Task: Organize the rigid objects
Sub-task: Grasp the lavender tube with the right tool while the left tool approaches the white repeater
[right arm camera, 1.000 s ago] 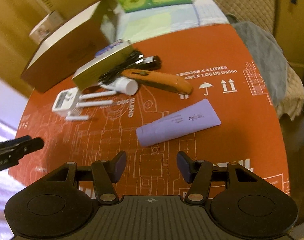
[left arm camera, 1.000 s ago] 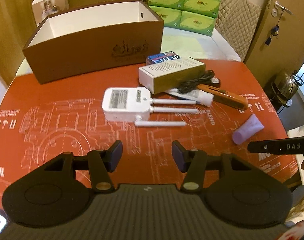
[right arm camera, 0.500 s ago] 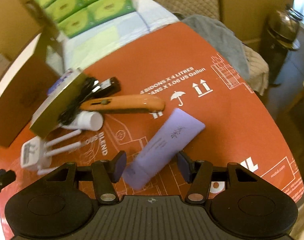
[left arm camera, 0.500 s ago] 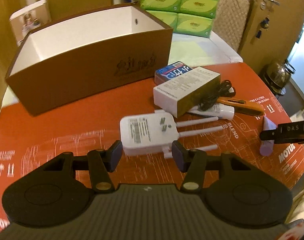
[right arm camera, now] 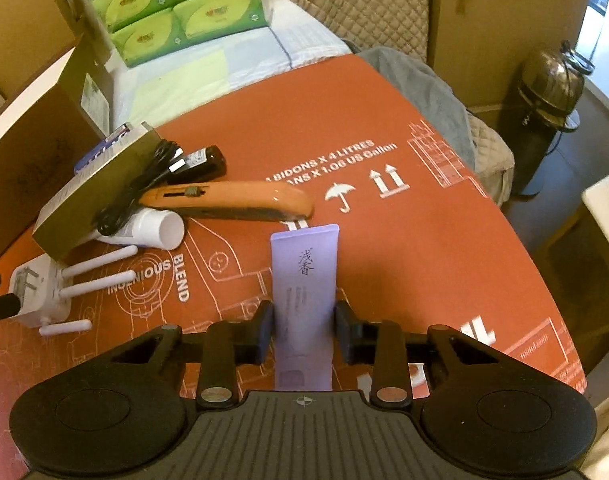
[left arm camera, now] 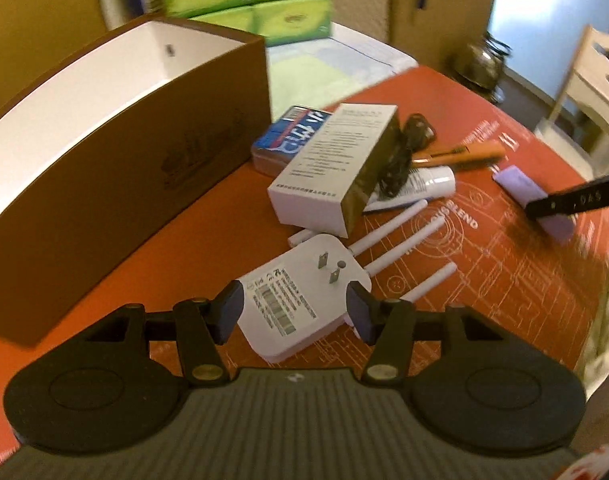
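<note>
Little of the sorting looks done: nearly everything seen lies loose on the orange table (right arm camera: 444, 240). Nearest, the right claw (right arm camera: 303, 330) is closing around the purple tube (right arm camera: 304, 276), which lies flat between its jaws — whether the pads already press it I cannot tell. The left claw (left arm camera: 294, 312) straddles the white plug-in router (left arm camera: 300, 304), its jaws opening and not yet gripping. The router lies plug side up with its white antennas (left arm camera: 400, 258) pointing away to the right.

Further out sits a heap — a white-capped tube (right arm camera: 152, 228) under a black cable (right arm camera: 132, 192), an orange box cutter (right arm camera: 232, 198), a white and gold carton (left arm camera: 336, 168) and a blue pack (left arm camera: 292, 140) behind it. They overlap, so lifting one may drag another.

At far left stands the brown box (left arm camera: 124, 184), open-topped; the part of its white inside that shows is bare, and I judge it the likely destination. Green tissue packs (right arm camera: 176, 8) are stacked beyond the table.
</note>
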Demonstrator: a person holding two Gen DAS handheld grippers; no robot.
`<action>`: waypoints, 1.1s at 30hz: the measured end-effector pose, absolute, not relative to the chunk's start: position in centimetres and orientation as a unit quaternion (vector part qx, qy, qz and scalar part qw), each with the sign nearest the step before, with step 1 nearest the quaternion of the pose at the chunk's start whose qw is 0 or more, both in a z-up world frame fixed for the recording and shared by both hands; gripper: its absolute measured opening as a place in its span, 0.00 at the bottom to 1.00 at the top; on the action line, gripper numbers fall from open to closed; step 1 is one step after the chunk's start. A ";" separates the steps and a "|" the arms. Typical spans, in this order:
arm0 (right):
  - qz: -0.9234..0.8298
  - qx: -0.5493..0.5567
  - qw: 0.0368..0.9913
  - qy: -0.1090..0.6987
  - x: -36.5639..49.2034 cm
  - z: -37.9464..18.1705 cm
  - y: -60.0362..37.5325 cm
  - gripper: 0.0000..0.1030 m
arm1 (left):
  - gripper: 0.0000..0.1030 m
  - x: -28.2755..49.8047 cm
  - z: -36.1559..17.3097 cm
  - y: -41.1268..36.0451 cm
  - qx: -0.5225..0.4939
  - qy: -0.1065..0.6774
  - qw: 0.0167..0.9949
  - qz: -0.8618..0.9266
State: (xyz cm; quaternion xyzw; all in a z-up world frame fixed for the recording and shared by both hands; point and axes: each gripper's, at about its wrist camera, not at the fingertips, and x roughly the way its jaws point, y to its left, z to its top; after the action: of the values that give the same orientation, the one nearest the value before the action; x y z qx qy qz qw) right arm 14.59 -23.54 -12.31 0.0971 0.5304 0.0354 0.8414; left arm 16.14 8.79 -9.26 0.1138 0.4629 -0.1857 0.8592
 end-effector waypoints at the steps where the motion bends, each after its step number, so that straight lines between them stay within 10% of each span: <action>1: 0.030 0.101 0.841 0.530 14.3 -12.2 -23.6 0.29 | 0.51 16.5 -9.4 8.8 0.117 0.463 0.857 -0.195; 33: 0.032 0.112 0.836 0.535 11.0 -11.6 -27.4 0.29 | 0.59 9.3 -11.9 4.5 0.097 0.507 0.826 -0.226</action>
State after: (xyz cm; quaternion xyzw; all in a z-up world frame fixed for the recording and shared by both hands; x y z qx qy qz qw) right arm 11.03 -27.44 -11.64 0.1121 0.5355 0.0317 0.8365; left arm 9.35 4.51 -11.92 0.0973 0.5066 -0.2257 0.8264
